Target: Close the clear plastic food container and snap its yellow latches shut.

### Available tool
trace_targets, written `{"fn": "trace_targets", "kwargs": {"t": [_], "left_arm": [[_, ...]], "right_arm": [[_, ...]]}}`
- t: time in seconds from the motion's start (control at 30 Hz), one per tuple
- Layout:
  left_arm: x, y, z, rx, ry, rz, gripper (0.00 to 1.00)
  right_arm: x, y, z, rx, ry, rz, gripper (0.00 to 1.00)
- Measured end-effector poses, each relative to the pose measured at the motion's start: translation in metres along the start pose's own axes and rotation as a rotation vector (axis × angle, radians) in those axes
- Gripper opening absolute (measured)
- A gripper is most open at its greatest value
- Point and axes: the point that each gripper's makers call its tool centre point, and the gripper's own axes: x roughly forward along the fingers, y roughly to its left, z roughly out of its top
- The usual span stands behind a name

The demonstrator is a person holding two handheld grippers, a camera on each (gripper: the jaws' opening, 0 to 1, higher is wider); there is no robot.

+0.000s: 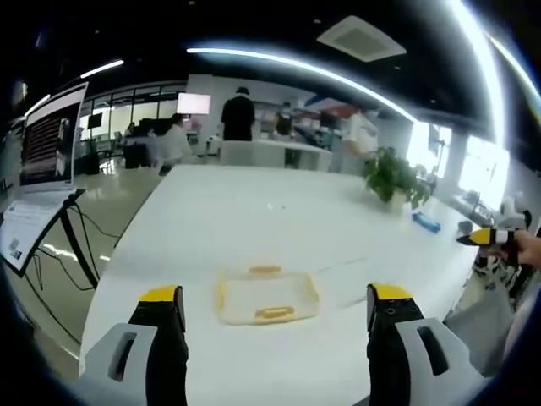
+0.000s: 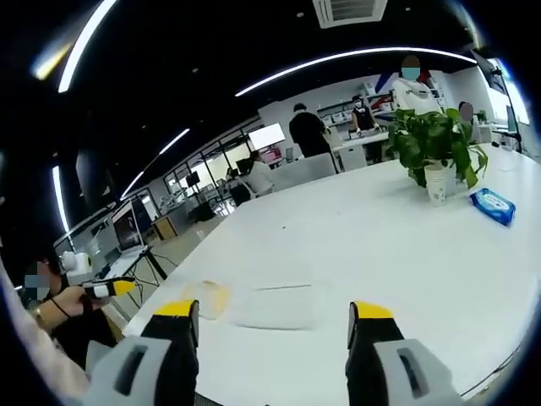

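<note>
The white table [image 1: 254, 220] spans both views. The clear plastic food container [image 1: 267, 297] lies at lower centre of my left gripper view, yellow latches [image 1: 275, 313] on its edges. My left gripper [image 1: 276, 306] and right gripper [image 2: 272, 321] stand released, holding nothing. I judge it light, thin and slippery: press the latches, not the walls.

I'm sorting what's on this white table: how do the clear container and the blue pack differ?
The container is a clear tray with yellow latches; the blue pack is opaque blue with a white label. The container lies near the table edge in front of the left gripper; the pack lies farther along, beside the potted plant. Both lie flat on the table.
</note>
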Motion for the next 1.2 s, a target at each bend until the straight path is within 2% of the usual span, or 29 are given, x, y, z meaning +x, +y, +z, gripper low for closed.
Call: {"fn": "trace_targets", "kwargs": {"t": [0.5,0.73,0.97,1.2], "left_arm": [[0.023,0.004,0.003,0.037,0.03,-0.031,0.86],[0.033,0.012,0.007,0.033,0.034,-0.022,0.85],[0.045,0.022,0.015,0.003,0.012,0.003,0.84],[0.058,0.031,0.025,0.024,0.007,-0.002,0.84]], "right_arm": [[0.025,0.002,0.01,0.001,0.001,0.001,0.7],[0.039,-0.001,0.016,-0.004,0.009,0.004,0.69],[0.058,-0.002,0.023,-0.013,0.019,0.017,0.68],[0.074,0.002,0.025,-0.03,0.039,0.039,0.68]]}}
